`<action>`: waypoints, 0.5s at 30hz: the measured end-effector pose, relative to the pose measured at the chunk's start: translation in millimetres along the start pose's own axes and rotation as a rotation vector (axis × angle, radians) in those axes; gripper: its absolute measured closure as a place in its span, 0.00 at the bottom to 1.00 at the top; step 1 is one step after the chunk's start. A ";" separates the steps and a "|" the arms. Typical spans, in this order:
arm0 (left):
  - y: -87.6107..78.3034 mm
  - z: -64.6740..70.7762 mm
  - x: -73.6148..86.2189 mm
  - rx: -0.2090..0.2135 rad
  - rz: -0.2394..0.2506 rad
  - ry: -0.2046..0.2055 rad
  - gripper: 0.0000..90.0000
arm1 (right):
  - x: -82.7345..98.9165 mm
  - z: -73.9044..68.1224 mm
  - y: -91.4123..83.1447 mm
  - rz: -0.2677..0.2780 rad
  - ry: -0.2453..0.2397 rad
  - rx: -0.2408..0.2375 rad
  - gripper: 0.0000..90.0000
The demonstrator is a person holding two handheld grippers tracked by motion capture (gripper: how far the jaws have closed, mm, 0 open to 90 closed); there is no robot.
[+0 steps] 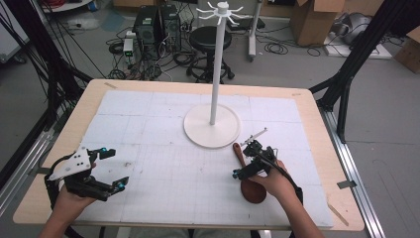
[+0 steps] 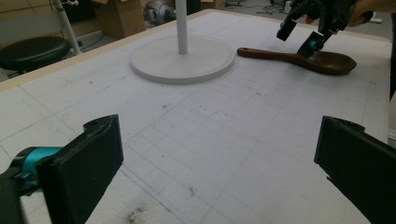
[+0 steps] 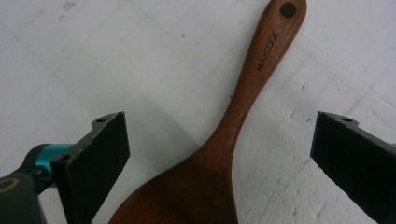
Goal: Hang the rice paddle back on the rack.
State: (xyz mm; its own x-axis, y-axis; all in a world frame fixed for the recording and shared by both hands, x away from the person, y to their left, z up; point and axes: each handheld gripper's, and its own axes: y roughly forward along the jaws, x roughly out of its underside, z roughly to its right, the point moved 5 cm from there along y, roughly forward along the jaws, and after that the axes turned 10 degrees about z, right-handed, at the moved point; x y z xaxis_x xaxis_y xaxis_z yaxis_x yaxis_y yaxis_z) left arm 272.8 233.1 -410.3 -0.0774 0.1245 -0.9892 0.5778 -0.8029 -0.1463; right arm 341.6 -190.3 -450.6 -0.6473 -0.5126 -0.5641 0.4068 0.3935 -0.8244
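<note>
Wooden spoon point(image 3: 233, 135) between right gripper point(image 3: 219, 154) wide-open jaws, untouched; left gripper point(image 2: 219, 163) jaws wide, empty.

Black stool point(image 1: 210, 40), computer towers point(image 1: 157, 23), cardboard boxes point(image 1: 317, 20), floor cables point(image 1: 282, 48) beyond the table point(image 1: 94, 96).

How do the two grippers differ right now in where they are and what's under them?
The left gripper sits near the table's left edge over bare white mat; the right gripper hovers above the wooden spoon, jaws straddling its neck. The left carries a grey plate on top; the right shows none. Both are open and hold nothing.
</note>
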 end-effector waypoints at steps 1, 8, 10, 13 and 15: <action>0.4 0.3 0.2 0.002 0.000 -0.002 0.02 | -0.3 0.3 1.1 -0.011 0.009 0.001 0.04; 1.4 1.8 0.9 0.003 -0.006 0.002 0.02 | -4.0 3.5 7.1 -0.060 0.031 0.005 0.06; 1.7 2.0 1.0 0.006 -0.007 0.003 0.02 | -5.4 4.0 8.4 -0.064 0.036 0.001 0.07; 2.1 2.0 1.1 0.008 -0.008 0.004 0.02 | -7.1 5.4 9.8 -0.076 0.041 -0.003 0.10; 2.1 2.0 1.2 0.007 -0.009 0.005 0.02 | -8.1 6.3 10.1 -0.082 0.043 -0.008 0.16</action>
State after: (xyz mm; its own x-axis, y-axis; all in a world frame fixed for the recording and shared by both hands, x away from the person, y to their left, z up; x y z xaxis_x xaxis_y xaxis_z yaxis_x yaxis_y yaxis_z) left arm 272.3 230.5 -411.8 -0.0786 0.1345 -0.9878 0.5716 -0.8057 -0.1552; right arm 355.0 -186.9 -454.6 -0.7056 -0.5102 -0.4918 0.3463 0.3572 -0.8675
